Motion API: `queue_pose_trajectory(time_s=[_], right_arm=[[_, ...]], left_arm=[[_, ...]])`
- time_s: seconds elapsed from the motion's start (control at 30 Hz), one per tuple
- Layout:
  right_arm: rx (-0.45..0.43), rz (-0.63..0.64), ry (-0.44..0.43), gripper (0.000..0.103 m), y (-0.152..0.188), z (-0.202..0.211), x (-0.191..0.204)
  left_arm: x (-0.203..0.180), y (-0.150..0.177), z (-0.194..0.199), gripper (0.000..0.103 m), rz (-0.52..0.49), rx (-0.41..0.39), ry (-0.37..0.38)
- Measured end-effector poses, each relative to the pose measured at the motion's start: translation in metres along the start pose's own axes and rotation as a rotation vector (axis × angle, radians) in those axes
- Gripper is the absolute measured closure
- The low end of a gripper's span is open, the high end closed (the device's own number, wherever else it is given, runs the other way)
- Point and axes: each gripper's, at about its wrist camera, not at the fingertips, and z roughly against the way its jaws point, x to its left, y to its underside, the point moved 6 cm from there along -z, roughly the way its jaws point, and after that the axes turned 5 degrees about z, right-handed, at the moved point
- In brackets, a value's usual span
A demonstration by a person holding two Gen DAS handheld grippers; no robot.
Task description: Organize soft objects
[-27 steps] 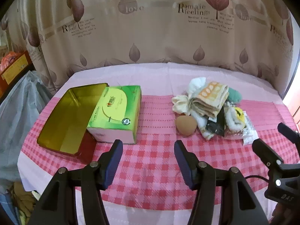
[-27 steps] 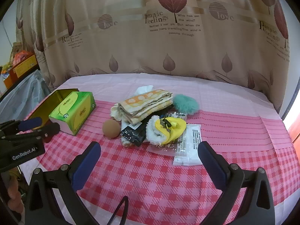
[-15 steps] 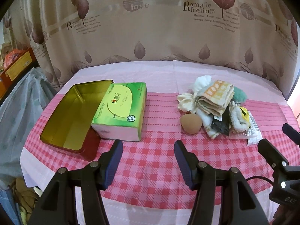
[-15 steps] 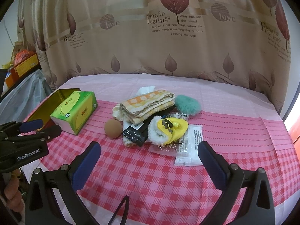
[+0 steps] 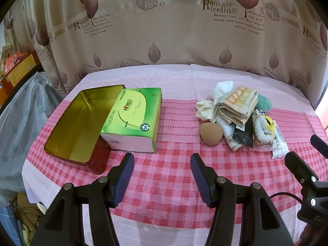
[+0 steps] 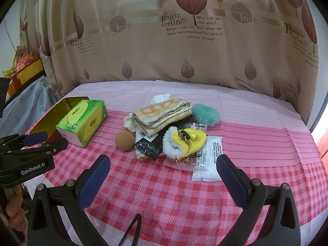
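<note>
Above the near table edge, left gripper [image 5: 162,164] and right gripper [image 6: 163,167] both gape empty; views drew back slightly; soft pile [image 6: 164,121] beside open tin [image 5: 75,121] untouched; sorting not begun.

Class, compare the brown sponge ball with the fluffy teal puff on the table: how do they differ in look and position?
The brown sponge ball is smooth and egg-like; the teal puff is fuzzy and flatter. The ball lies at the pile's near-left edge, the puff at its far-right edge behind the folded towel. Both are soft, rest on the checked cloth, and are untouched.
</note>
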Motion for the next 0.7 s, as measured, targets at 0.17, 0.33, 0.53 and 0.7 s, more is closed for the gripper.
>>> queue_pose_trajectory(time_s=[0.17, 0.33, 0.53, 0.7], right_arm=[[-0.001, 0.000, 0.001, 0.000, 0.0003, -0.0002, 0.0000], [0.001, 0.001, 0.000, 0.000, 0.0000, -0.0005, 0.0002], [-0.001, -0.001, -0.001, 0.000, -0.0001, -0.0004, 0.0010], [-0.002, -0.001, 0.001, 0.000, -0.0001, -0.0001, 0.0008]], left_arm=[[-0.0003, 0.0006, -0.0007, 0.045, 0.001, 0.000, 0.001], [-0.0004, 0.0010, -0.0008, 0.045, -0.001, 0.001, 0.000], [-0.0005, 0.0018, -0.0009, 0.045, -0.001, 0.004, 0.001], [-0.0005, 0.0020, -0.0010, 0.045, -0.001, 0.004, 0.001]])
